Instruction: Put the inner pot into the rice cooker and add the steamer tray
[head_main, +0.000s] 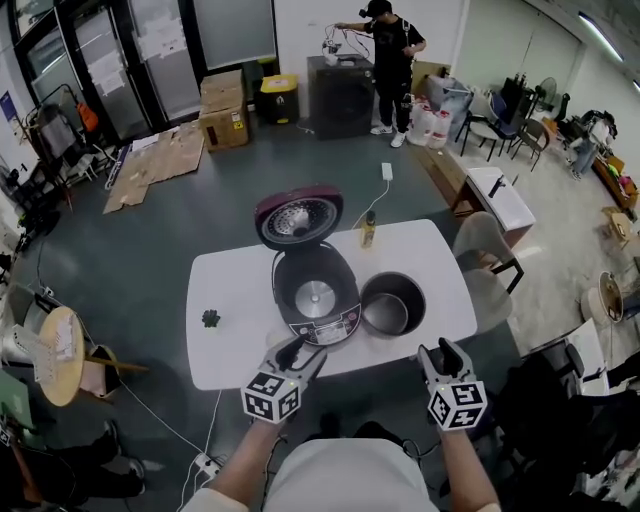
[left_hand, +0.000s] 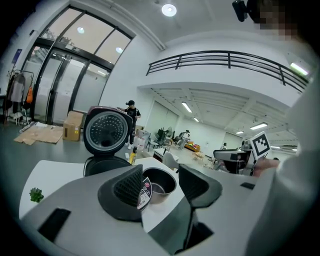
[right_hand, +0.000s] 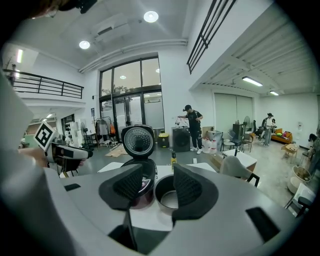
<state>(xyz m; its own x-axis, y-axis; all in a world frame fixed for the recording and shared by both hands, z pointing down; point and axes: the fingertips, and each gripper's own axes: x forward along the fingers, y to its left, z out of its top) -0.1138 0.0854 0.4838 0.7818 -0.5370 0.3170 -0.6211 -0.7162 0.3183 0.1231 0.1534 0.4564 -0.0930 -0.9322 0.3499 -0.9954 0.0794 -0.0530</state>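
The white desk carries the rice cooker at its middle. The cooker's lid is swung open and stands up at the cooker's 12 o'clock side, with its perforated inner face towards the camera. The cooker's cavity is open and shows a pale round plate at the bottom.

The inner pot is out of the cooker. It stands upright on the desk at the cooker's 3 o'clock, just beside the body; whether the two touch cannot be told.

A small green thing lies on the desk at the cooker's 9 o'clock, well apart from it. A yellow bottle stands at the cooker's 1 o'clock, near the desk's far edge.

The left gripper is at the cooker's 6 o'clock, over the desk's near edge. Its jaws stand moderately wide with nothing between the pads, and in its own view the inner pot shows beyond the gap.

The right gripper is at the pot's 5 o'clock, also at the near edge. Its jaws are apart and hold nothing, and its own view frames the pot and the cooker's side through the gap.

Beyond the desk, cardboard boxes sit on the floor at 11 o'clock. A person in dark clothes stands at 12 o'clock by a dark cabinet. A pale chair stands at the desk's 3 o'clock side
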